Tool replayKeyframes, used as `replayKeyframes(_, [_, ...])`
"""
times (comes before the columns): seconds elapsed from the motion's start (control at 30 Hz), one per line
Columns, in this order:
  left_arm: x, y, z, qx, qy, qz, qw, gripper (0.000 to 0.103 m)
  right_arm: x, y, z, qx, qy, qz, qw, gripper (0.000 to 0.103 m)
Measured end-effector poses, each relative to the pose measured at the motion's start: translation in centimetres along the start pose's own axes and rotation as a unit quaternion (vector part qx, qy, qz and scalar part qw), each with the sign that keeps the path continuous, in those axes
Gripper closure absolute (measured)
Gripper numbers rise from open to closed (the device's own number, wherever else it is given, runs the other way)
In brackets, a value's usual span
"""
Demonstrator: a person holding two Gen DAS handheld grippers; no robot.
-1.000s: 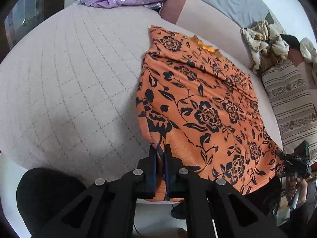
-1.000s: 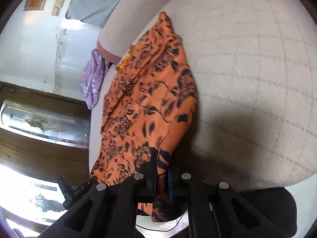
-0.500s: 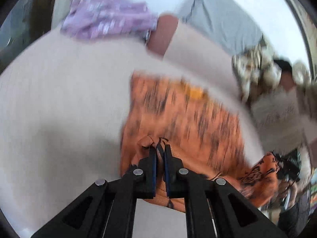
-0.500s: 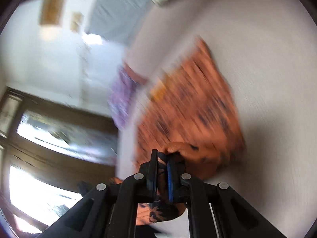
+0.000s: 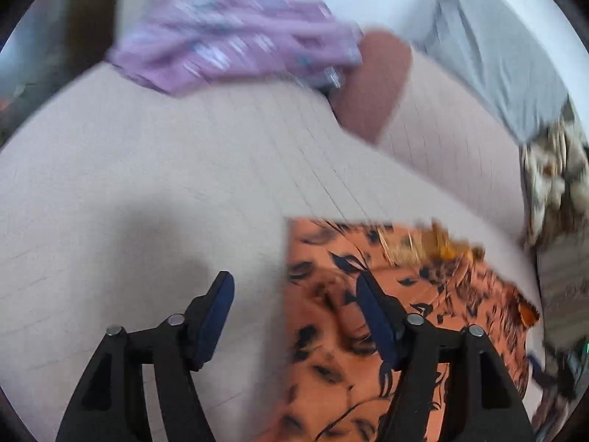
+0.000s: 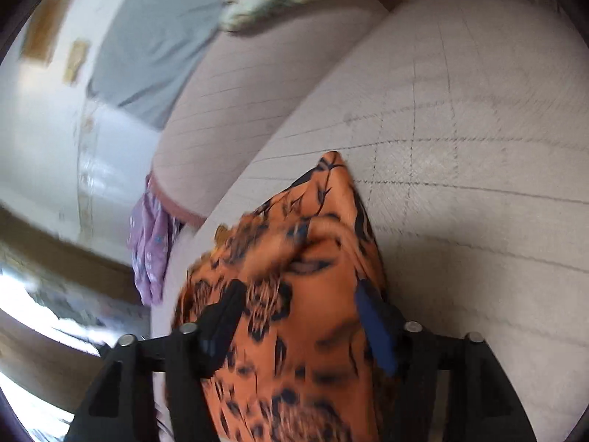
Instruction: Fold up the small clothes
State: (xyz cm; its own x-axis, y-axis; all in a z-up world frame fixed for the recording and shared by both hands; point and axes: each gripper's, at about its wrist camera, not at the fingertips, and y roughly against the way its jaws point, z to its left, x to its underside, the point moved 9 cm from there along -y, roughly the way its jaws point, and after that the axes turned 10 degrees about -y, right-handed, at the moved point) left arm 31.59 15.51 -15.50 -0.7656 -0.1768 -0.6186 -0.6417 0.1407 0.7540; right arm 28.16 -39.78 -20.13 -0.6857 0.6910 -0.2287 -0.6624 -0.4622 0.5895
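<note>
An orange garment with a black flower print (image 5: 371,294) lies folded over on the beige quilted sofa seat (image 5: 147,184). My left gripper (image 5: 294,294) is open above the garment's left edge, its right finger over the cloth, its left finger over bare seat. In the right wrist view the same garment (image 6: 294,276) lies bunched between the fingers of my open right gripper (image 6: 298,302). Neither gripper holds the cloth. Both views are motion-blurred.
A purple flowered garment (image 5: 235,40) lies at the seat's far left, also in the right wrist view (image 6: 151,243). A grey cloth (image 5: 489,48) hangs over the sofa back. A crumpled cream cloth (image 5: 552,184) lies at the right.
Both grippers carried the garment's near hem forward over the rest of it, then opened and let go. The garment now lies folded, shorter than before.
</note>
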Motion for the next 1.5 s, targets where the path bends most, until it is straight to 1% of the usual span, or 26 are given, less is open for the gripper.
replayKeyframes(0.03, [0.6,1.4,0.7,0.004,0.008,-0.005,0.9999,0.032,0.8,1.2,-0.4,0.009,0.004,-0.008,1.000,0.030])
replayKeyframes(0.13, [4.4,4.5,0.9,0.035,0.032,-0.001,0.9989,0.032,4.0,4.7,-1.8,0.005,-0.019,-0.026,0.999,0.026])
replayKeyframes(0.2, [7.3,5.4,-0.1,0.053,0.036,0.005,0.9979,0.032,7.8,5.8,-3.0,-0.002,-0.053,-0.012,0.999,0.024])
replayKeyframes(0.3, [11.1,5.1,-3.2,0.079,0.032,0.025,0.9961,0.027,11.6,5.6,-4.6,-0.005,-0.097,0.018,0.995,0.024])
replayKeyframes(0.37, [12.1,4.0,-4.5,0.066,0.023,0.036,0.9969,0.024,11.5,5.7,-4.5,0.006,-0.091,-0.009,0.996,0.021])
replayKeyframes(0.4, [12.0,3.5,-4.7,0.054,0.024,0.032,0.9978,0.024,10.9,5.5,-4.2,-0.001,-0.105,-0.014,0.994,0.019])
replayKeyframes(0.43, [11.8,3.0,-4.9,0.045,0.028,0.025,0.9983,0.022,10.4,5.0,-3.9,-0.013,-0.114,-0.013,0.993,0.015])
replayKeyframes(0.47, [11.6,2.5,-4.8,0.040,0.036,0.026,0.9982,0.019,9.8,3.9,-4.0,-0.018,-0.137,-0.003,0.990,0.015])
replayKeyframes(0.5, [11.5,2.2,-4.9,0.037,0.043,0.027,0.9980,0.017,9.6,3.3,-4.2,-0.002,-0.162,-0.006,0.987,0.015])
replayKeyframes(0.53, [11.2,2.0,-5.1,0.034,0.051,0.026,0.9978,0.013,9.3,3.1,-4.1,0.000,-0.175,-0.015,0.984,0.012])
replayKeyframes(0.63, [10.6,1.3,-5.1,0.018,0.070,0.029,0.9970,0.013,8.2,2.1,-3.8,0.007,-0.198,-0.029,0.980,0.011])
replayKeyframes(0.7, [10.5,1.2,-4.9,0.018,0.089,0.032,0.9954,0.013,7.8,1.7,-3.5,0.009,-0.206,-0.041,0.978,0.016])
replayKeyframes(0.73, [10.3,1.2,-4.8,0.018,0.096,0.033,0.9946,0.013,7.5,1.0,-2.9,0.012,-0.201,-0.039,0.979,0.036])
replayKeyframes(0.77, [10.2,1.2,-4.7,0.020,0.101,0.034,0.9941,0.020,7.3,0.2,-2.9,0.019,-0.199,-0.032,0.979,0.064])
replayKeyframes(0.8, [10.1,1.1,-4.7,0.012,0.098,0.037,0.9944,0.035,7.3,-0.4,-3.1,0.024,-0.205,-0.023,0.978,0.075])
replayKeyframes(0.83, [10.1,0.9,-4.3,-0.012,0.082,0.051,0.9952,0.083,7.2,-0.9,-3.5,0.029,-0.206,-0.017,0.978,0.080])
replayKeyframes(0.87, [10.1,0.6,-4.2,-0.007,0.077,0.066,0.9948,0.093,7.0,-1.2,-3.5,0.034,-0.193,-0.014,0.980,0.084])
replayKeyframes(0.97, [8.5,1.4,-4.2,0.006,0.073,0.058,0.9956,0.096,6.4,-1.0,-1.9,0.036,-0.154,-0.018,0.987,0.088])
replayKeyframes(1.07, [5.6,4.9,-5.6,0.010,0.042,0.006,0.9990,0.096,5.4,0.3,1.5,0.017,-0.119,-0.032,0.992,0.091])
replayKeyframes(1.13, [4.3,7.0,-6.5,0.016,0.032,-0.018,0.9992,0.097,4.8,2.1,3.8,0.004,-0.095,-0.045,0.994,0.094])
replayKeyframes(1.23, [3.8,11.2,-7.7,0.028,0.015,-0.054,0.9981,0.097,4.4,4.7,6.8,-0.014,-0.064,-0.060,0.996,0.096])
replayKeyframes(1.33, [6.0,14.0,-7.6,0.029,0.002,-0.067,0.9973,0.100,5.8,7.9,7.8,-0.014,-0.027,-0.066,0.997,0.097])
replayKeyframes(1.4, [8.8,13.5,-6.3,0.002,-0.002,-0.057,0.9983,0.100,7.9,9.7,6.2,-0.010,-0.023,-0.061,0.998,0.099])
replayKeyframes(1.43, [10.4,12.2,-5.3,-0.016,-0.008,-0.039,0.9991,0.094,8.9,9.9,5.1,-0.006,-0.022,-0.056,0.998,0.099])
replayKeyframes(1.47, [12.2,10.3,-4.1,-0.025,-0.004,-0.008,0.9997,0.082,9.9,9.9,3.5,0.003,-0.020,-0.052,0.998,0.098])
replayKeyframes(1.5, [13.3,9.0,-3.1,-0.029,0.007,0.016,0.9994,0.079,10.5,9.9,1.6,0.013,-0.028,-0.047,0.998,0.097])
